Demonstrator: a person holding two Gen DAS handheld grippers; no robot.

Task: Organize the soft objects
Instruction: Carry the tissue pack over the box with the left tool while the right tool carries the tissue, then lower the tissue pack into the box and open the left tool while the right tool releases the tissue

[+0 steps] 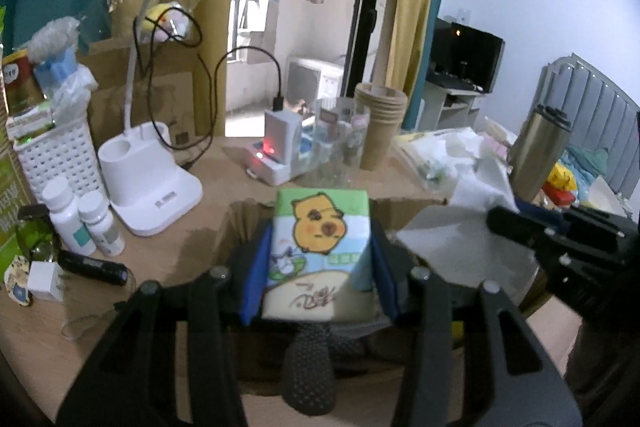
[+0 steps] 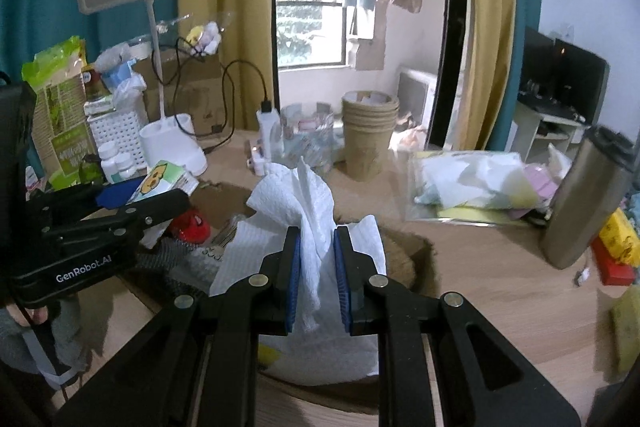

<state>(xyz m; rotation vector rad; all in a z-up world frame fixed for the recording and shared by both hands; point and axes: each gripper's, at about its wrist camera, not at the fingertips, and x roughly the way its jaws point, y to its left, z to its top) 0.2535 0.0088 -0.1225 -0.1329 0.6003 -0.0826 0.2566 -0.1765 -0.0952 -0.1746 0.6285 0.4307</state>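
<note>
Left wrist view: the cardboard box (image 1: pixel 400 211) sits open on the surface right under both your tools, so the coming drop is straight down. Your left gripper (image 1: pixel 318 267) has its jaws closed on the tissue pack (image 1: pixel 320 243), long axis running away from you along the fingers, held level above the box. Your right gripper (image 2: pixel 316 275) is pinched on a bunched paper towel (image 2: pixel 308 211) that stands upright between the jaws, its tail draping into the box, just right of the pack.

Tissue pack (image 1: pixel 320 251) over the cardboard box (image 1: pixel 404 215), paper towel (image 1: pixel 464 239) to its right.
</note>
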